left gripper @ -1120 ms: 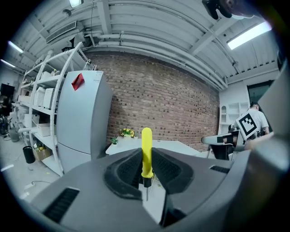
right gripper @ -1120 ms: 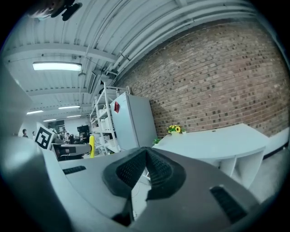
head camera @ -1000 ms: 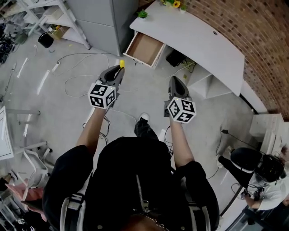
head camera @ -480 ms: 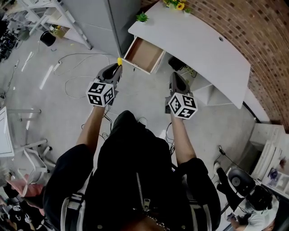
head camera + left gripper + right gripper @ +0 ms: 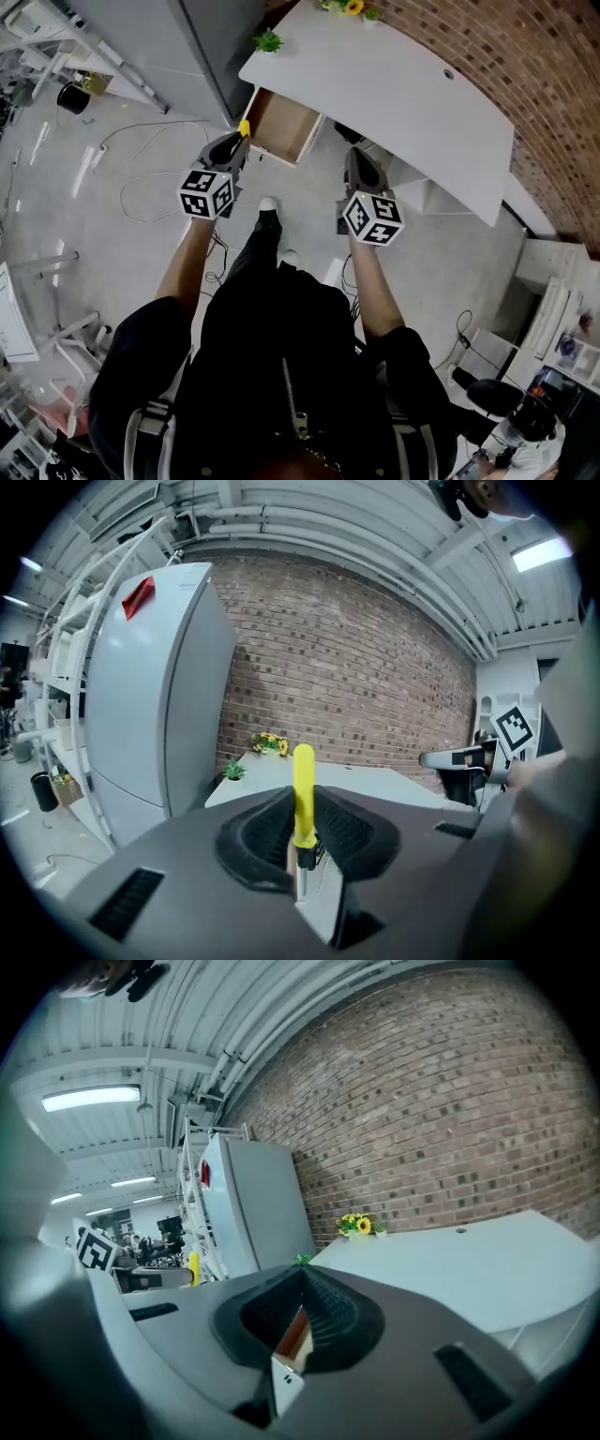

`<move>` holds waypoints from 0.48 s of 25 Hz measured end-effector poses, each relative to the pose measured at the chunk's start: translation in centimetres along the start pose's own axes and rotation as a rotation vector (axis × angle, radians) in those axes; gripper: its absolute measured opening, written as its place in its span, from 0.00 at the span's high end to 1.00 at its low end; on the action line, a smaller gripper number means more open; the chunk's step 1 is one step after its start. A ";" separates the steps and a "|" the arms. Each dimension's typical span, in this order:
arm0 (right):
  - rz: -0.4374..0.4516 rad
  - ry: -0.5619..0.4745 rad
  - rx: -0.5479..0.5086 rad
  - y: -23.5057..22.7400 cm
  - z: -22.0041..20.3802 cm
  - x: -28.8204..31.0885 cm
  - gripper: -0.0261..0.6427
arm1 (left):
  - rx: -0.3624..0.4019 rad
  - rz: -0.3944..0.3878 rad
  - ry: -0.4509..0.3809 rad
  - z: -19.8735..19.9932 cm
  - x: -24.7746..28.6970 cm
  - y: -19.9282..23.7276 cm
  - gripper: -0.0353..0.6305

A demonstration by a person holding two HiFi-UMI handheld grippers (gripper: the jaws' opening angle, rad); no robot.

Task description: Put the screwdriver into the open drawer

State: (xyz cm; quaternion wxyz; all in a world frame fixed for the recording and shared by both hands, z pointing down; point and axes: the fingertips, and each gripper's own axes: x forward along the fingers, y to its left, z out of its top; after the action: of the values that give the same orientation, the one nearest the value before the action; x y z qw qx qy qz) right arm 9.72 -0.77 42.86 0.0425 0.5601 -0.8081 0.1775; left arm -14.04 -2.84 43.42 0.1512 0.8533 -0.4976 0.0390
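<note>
Now: left tongs [image 5: 240, 141] clamped on the screwdriver [image 5: 245, 127]. Its yellow handle sticks out past the tips and the metal shank runs back between the pads. It is held in the air over the floor, just at the near left corner of the open drawer [image 5: 283, 122], not inside it. The drawer stands pulled out from under the white bench [image 5: 394, 89], brown bottom showing. Right tongs [image 5: 353, 157] closed together with nothing in them, to the drawer's right, before the bench.
</note>
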 end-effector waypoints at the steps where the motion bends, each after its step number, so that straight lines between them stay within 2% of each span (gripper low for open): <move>1: -0.008 0.004 0.002 -0.4 0.2 1.0 0.96 | -0.004 -0.008 0.008 -0.1 1.2 0.6 0.84; 12: -0.065 0.040 0.018 -1.7 2.3 11.8 0.96 | -0.016 -0.114 0.088 0.3 11.8 6.9 0.84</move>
State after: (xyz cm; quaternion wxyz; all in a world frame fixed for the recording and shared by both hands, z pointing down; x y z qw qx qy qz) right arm 7.20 -12.58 44.29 0.0591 0.5826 -0.7869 0.1945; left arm -14.13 -15.99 47.23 0.1817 0.8764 -0.4415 0.0638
